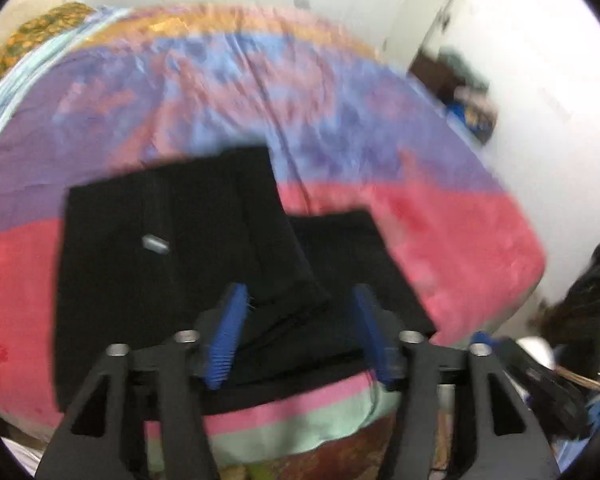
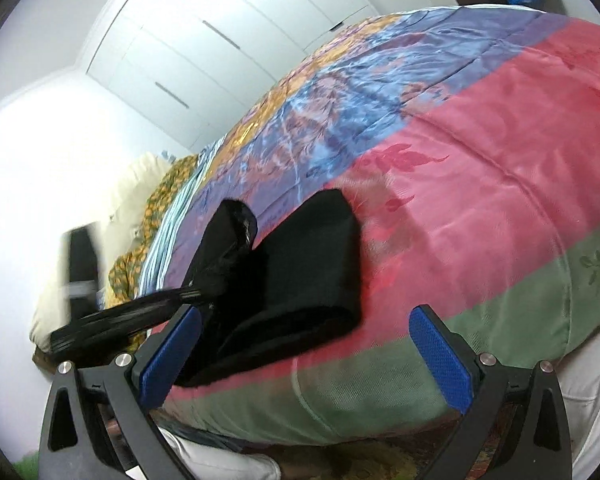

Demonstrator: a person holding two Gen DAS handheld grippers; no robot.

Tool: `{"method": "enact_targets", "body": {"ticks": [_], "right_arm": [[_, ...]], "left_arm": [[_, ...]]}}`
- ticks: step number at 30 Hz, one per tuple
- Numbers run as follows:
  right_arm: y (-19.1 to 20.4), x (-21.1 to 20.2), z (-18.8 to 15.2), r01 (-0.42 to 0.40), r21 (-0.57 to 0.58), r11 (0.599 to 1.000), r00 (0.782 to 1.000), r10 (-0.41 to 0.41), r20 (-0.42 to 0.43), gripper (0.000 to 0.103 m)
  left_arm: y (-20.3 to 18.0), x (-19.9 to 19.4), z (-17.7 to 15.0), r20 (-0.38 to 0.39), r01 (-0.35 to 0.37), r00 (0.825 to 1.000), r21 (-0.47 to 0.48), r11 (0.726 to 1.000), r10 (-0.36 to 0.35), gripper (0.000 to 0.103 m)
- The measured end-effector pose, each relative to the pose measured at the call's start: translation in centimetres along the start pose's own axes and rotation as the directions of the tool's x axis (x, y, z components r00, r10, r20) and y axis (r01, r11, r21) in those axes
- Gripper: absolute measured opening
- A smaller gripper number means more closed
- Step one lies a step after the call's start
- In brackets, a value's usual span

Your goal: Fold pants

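Pants (image 1: 172, 264): one black pair, folded over itself, lying flat on the bed's near part, close to its front edge.
Bed (image 1: 460, 232): one, under a quilt in pink, purple, blue and gold bands; broad bare quilt beyond and right of the pants.
Left gripper (image 1: 300, 300): blue fingers (image 1: 228, 332) apart over the pants' near edge, nothing pressed between them.
Right gripper (image 2: 306, 326): fingers wide apart, empty, beside the folded cloth.
Wardrobe (image 2: 220, 40): white doors behind the bed.
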State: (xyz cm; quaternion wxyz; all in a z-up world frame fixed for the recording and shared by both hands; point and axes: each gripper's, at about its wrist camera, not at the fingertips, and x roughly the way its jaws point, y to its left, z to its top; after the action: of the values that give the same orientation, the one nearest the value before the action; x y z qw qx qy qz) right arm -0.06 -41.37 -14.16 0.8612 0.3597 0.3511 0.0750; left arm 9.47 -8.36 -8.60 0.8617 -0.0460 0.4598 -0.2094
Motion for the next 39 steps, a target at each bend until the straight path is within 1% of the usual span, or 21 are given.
{"method": "enact_targets", "body": {"ticks": [2, 4, 6, 7, 8, 10, 11, 13, 15, 17, 22, 24, 26, 27, 31, 33, 35, 36, 37, 38, 39], "right_arm": [[0.3, 0.5, 0.7, -0.016, -0.006, 1.0, 1.0, 0.016, -0.008, 0.103], [1.5, 1.1, 1.8, -0.052, -0.045, 0.998, 0.998, 0.051, -0.022, 0.103], [2.9, 2.2, 3.2, -0.117, -0.08, 0.99, 0.992, 0.112, -0.063, 0.103], [3.6, 3.3, 3.9, -0.176, -0.084, 0.981, 0.979, 0.165, -0.117, 0.103], [4.4, 4.9, 4.6, -0.237, -0.072, 0.969, 0.957, 0.22, -0.187, 0.103], [5.6, 7.9, 5.6, -0.322, -0.058, 0.945, 0.909, 0.292, -0.299, 0.103], [6.2, 9.6, 5.9, -0.346, -0.066, 0.936, 0.885, 0.302, -0.355, 0.102], [7.2, 12.6, 6.0, -0.348, -0.109, 0.931, 0.854, 0.267, -0.446, 0.094], [7.7, 15.4, 6.2, -0.332, -0.141, 0.933, 0.83, 0.218, -0.514, 0.088], [7.7, 17.5, 6.3, -0.341, -0.129, 0.931, 0.797, 0.214, -0.565, 0.083], [6.7, 21.2, 6.1, -0.323, -0.135, 0.937, 0.732, 0.157, -0.663, 0.063], [6.3, 22.1, 5.8, -0.336, -0.131, 0.933, 0.696, 0.152, -0.702, 0.055], [6.2, 22.7, 6.0, -0.321, -0.163, 0.933, 0.691, 0.113, -0.714, 0.054], [6.1, 22.8, 6.0, -0.326, -0.154, 0.933, 0.682, 0.119, -0.722, 0.053], [6.3, 23.8, 5.5, -0.359, -0.152, 0.921, 0.626, 0.116, -0.772, 0.052], [6.3, 24.7, 5.1, -0.339, -0.153, 0.928, 0.62, 0.099, -0.778, 0.052], [6.8, 24.9, 4.9, -0.343, -0.136, 0.929, 0.631, 0.121, -0.766, 0.052], [7.5, 24.9, 4.7, -0.349, -0.15, 0.925, 0.643, 0.12, -0.756, 0.045], [8.6, 24.6, 4.5, -0.349, -0.206, 0.914, 0.668, 0.088, -0.739, 0.028], [9.4, 24.1, 4.4, -0.341, -0.259, 0.904, 0.69, 0.053, -0.722, 0.02], [10.0, 23.5, 4.6, -0.34, -0.275, 0.899, 0.705, 0.051, -0.708, 0.018]], "left_arm": [[2.4, -2.4, 0.5, 0.085, -0.035, 0.996, -0.04, 0.999, 0.038, 0.072], [5.4, -3.5, 0.8, 0.132, -0.117, 0.983, -0.084, 0.99, 0.127, 0.071], [8.6, -2.6, 0.5, 0.116, -0.245, 0.959, -0.115, 0.963, 0.258, 0.059], [9.9, -1.7, 0.0, 0.087, -0.279, 0.953, -0.122, 0.953, 0.29, 0.043], [11.0, -0.1, -0.3, 0.031, -0.294, 0.953, -0.134, 0.946, 0.301, 0.032], [12.8, 2.9, -1.7, -0.073, -0.271, 0.962, -0.166, 0.948, 0.262, 0.023], [12.8, 4.1, -2.3, -0.091, -0.272, 0.961, -0.159, 0.949, 0.261, 0.023], [11.9, 5.0, -3.2, -0.078, -0.289, 0.957, -0.115, 0.951, 0.281, 0.023], [11.8, 5.0, -3.1, -0.069, -0.278, 0.96, -0.114, 0.954, 0.272, 0.023], [12.4, 5.2, -3.0, -0.074, -0.256, 0.966, -0.125, 0.959, 0.248, 0.023], [13.0, 5.0, -3.2, -0.071, -0.247, 0.968, -0.103, 0.964, 0.24, 0.024], [12.8, 5.2, -3.2, -0.067, -0.255, 0.966, -0.101, 0.962, 0.249, 0.024], [13.0, 5.3, -3.2, -0.064, -0.254, 0.967, -0.108, 0.961, 0.249, 0.024], [13.1, 5.4, -3.2, -0.063, -0.253, 0.967, -0.111, 0.961, 0.248, 0.024], [13.1, 5.5, -3.2, -0.06, -0.254, 0.967, -0.111, 0.961, 0.249, 0.025], [13.0, 5.7, -3.2, -0.059, -0.26, 0.965, -0.101, 0.96, 0.255, 0.027], [12.9, 5.7, -3.1, -0.061, -0.259, 0.965, -0.097, 0.961, 0.254, 0.031], [13.0, 5.6, -3.0, -0.066, -0.254, 0.966, -0.099, 0.962, 0.248, 0.032], [13.2, 5.2, -2.7, -0.075, -0.25, 0.967, -0.106, 0.962, 0.243, 0.035], [13.4, 4.7, -2.4, -0.08, -0.249, 0.967, -0.116, 0.961, 0.241, 0.038], [13.7, 4.1, -2.1, -0.081, -0.25, 0.967, -0.127, 0.96, 0.241, 0.038]]}}
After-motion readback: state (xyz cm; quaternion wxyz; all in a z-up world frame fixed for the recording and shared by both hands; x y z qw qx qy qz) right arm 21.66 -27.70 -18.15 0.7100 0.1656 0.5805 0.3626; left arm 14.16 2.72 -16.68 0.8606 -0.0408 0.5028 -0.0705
